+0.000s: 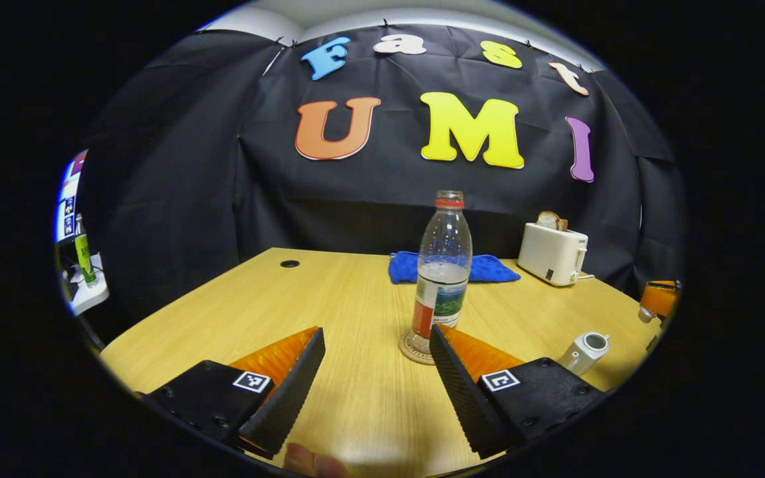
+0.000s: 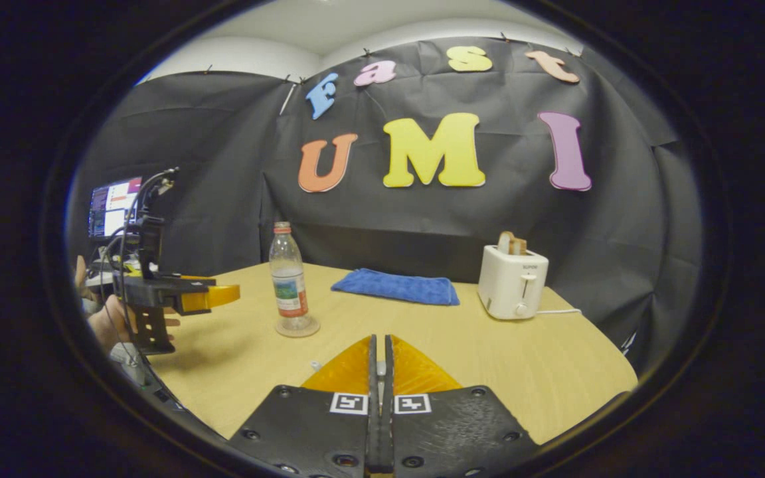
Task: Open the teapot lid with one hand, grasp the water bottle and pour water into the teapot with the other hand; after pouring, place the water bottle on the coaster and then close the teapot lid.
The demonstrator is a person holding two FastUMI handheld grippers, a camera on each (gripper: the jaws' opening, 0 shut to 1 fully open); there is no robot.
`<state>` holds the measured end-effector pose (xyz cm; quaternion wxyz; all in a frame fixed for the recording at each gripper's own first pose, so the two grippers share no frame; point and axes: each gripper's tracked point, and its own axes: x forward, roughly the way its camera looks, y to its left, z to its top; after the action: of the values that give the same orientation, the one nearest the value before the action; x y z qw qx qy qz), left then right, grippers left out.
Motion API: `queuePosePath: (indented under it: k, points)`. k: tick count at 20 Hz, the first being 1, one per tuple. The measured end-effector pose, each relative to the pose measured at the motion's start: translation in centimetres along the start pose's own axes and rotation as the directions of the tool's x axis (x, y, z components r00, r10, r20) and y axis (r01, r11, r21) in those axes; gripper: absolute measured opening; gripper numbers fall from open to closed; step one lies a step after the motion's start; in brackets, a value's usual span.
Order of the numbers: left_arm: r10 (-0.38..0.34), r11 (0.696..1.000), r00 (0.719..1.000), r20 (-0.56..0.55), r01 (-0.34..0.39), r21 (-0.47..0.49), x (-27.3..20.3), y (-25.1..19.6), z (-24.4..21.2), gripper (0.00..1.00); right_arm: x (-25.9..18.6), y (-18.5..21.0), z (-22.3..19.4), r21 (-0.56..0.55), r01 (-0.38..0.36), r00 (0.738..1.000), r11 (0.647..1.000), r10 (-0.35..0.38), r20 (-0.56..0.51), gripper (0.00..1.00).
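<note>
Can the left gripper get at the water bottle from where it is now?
Probably yes. The left gripper is open and points at the water bottle, which stands upright on the coaster. Only bare table lies between them. The teapot sits off to the side.

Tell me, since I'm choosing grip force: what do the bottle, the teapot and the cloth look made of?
Water bottle: clear thin plastic, see-through above the waterline. Teapot: glossy white, probably glazed ceramic, though too small to be sure. Blue cloth: soft, matte, folded fabric, perhaps microfibre.
</note>
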<state>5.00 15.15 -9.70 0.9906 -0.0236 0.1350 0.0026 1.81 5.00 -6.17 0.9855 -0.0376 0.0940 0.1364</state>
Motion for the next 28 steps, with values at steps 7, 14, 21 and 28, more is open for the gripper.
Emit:
queuePosePath:
  k: [7, 14, 21, 28]
  points:
    - [0.134, 0.991, 0.988, 0.078, -0.133, -0.01, -5.8, 5.4, 1.1, 0.99, 3.2, 1.5, 1.0, -0.007, -0.027, 0.999, 1.0, 0.027, 0.029, 0.0]
    - [0.169, 0.986, 0.982, 0.087, -0.169, -0.007, -7.8, 6.5, 1.5, 0.99, 5.1, 1.9, -0.4, 0.027, -0.039, 0.999, 0.999, 0.039, 0.01, 0.0]
    - [0.148, 0.989, 0.987, 0.067, -0.147, -0.011, -8.1, 5.7, 1.1, 0.99, 6.5, 2.2, -2.1, 0.049, -0.038, 0.999, 0.998, 0.039, -0.015, 0.0]
    - [0.149, 0.989, 0.987, 0.058, -0.149, -0.013, -8.5, 5.9, 0.8, 0.99, 7.0, 2.3, -3.4, 0.049, -0.04, 0.999, 0.998, 0.042, -0.031, 0.0]
